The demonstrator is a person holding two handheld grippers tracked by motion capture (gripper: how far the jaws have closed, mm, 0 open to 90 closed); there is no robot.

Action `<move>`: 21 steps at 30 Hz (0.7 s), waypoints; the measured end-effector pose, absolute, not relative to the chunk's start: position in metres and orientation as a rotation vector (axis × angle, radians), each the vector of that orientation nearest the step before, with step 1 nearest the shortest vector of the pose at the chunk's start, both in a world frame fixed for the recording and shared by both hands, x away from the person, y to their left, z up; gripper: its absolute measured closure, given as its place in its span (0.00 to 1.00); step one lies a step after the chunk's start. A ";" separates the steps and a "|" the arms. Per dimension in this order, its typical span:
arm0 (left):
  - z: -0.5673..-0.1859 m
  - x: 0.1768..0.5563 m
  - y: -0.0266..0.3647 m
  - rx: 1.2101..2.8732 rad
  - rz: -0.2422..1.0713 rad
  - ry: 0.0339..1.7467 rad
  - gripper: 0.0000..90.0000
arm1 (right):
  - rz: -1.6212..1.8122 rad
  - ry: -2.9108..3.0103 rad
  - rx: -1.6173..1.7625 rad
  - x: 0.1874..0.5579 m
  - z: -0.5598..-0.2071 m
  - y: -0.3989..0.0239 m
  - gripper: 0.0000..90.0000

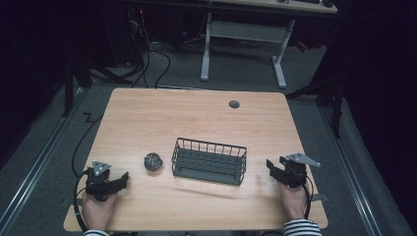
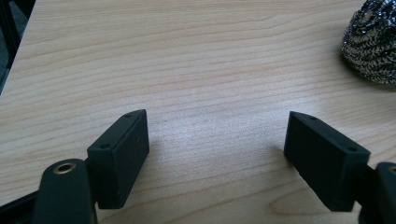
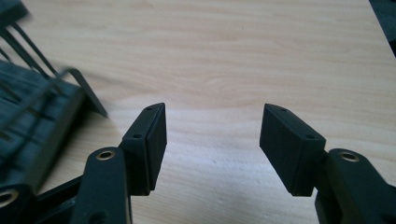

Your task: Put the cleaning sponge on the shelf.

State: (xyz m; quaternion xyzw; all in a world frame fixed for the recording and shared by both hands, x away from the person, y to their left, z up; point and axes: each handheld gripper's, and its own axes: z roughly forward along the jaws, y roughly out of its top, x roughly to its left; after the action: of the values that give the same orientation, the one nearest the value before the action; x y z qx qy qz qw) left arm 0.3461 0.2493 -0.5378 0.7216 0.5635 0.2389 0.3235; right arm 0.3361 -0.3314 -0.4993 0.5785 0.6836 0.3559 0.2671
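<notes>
A dark wire basket (image 1: 209,161) stands near the middle of the wooden table (image 1: 196,118). Left of it lies a steel wool scourer (image 1: 153,162), a shiny grey ball seen close at the upper right of the left gripper view (image 2: 371,44). My left gripper (image 1: 124,179) rests near the front left edge, a hand's width left of the scourer, open (image 2: 217,154) over bare wood. My right gripper (image 1: 273,167) sits just right of the basket, open (image 3: 212,144) with nothing between its fingers. The basket's corner (image 3: 42,112) shows blurred at the left of the right gripper view.
A small grey grommet (image 1: 234,104) is set into the table near its far edge. Behind the table a white desk frame (image 1: 243,46) stands among cables on the dark floor. The table's right edge (image 1: 307,162) lies close to my right hand.
</notes>
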 end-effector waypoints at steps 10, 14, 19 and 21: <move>-0.538 0.348 0.249 1.913 0.598 1.454 0.18 | 0.765 1.919 1.563 0.345 -0.528 -0.329 0.42; -0.537 0.349 0.250 1.909 0.577 1.454 0.16 | 0.806 1.906 1.585 0.344 -0.530 -0.333 0.42; -0.531 0.350 0.253 1.863 0.511 1.452 0.17 | 0.807 1.906 1.584 0.344 -0.530 -0.333 0.42; -0.523 0.346 0.252 1.818 0.480 1.410 0.17 | 0.807 1.906 1.585 0.344 -0.530 -0.333 0.42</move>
State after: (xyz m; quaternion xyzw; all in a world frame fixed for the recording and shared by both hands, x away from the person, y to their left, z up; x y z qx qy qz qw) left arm 0.3464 0.2522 -0.5231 0.7137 0.5537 0.1883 0.3855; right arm 0.3444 -0.3326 -0.5304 0.5863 0.7052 0.2987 0.2641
